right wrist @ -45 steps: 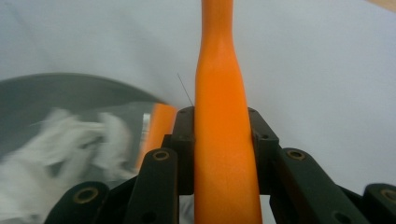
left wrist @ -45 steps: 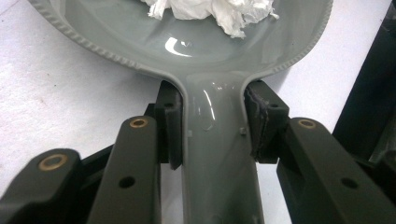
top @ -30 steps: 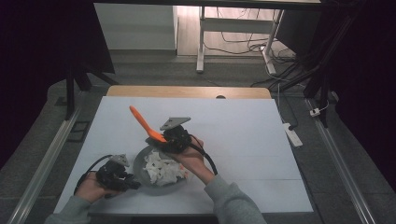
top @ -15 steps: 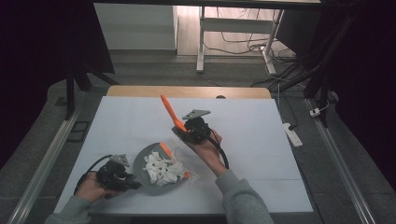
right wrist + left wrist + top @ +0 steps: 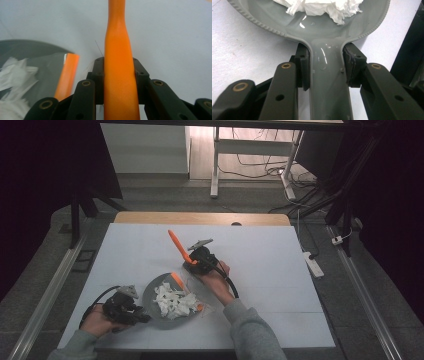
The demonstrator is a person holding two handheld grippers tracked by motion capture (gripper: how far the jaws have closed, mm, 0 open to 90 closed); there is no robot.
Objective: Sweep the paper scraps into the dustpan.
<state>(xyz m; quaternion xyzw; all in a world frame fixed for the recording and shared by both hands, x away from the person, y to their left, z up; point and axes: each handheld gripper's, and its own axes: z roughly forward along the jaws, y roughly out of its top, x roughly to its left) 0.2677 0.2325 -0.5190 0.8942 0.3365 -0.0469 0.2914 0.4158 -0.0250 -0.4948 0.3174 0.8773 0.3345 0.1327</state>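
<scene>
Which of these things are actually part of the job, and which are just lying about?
In use:
- grey dustpan, clamped in left tongs
- orange brush handle, clamped in right tongs
- white paper scraps

Lying about:
- power strip
- floor cables

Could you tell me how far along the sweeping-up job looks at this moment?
Done: white paper scraps are piled in the grey dustpan. In hand: left gripper clamps the dustpan handle; right gripper grips the orange brush. Left: setting the brush down and emptying the pan.
</scene>
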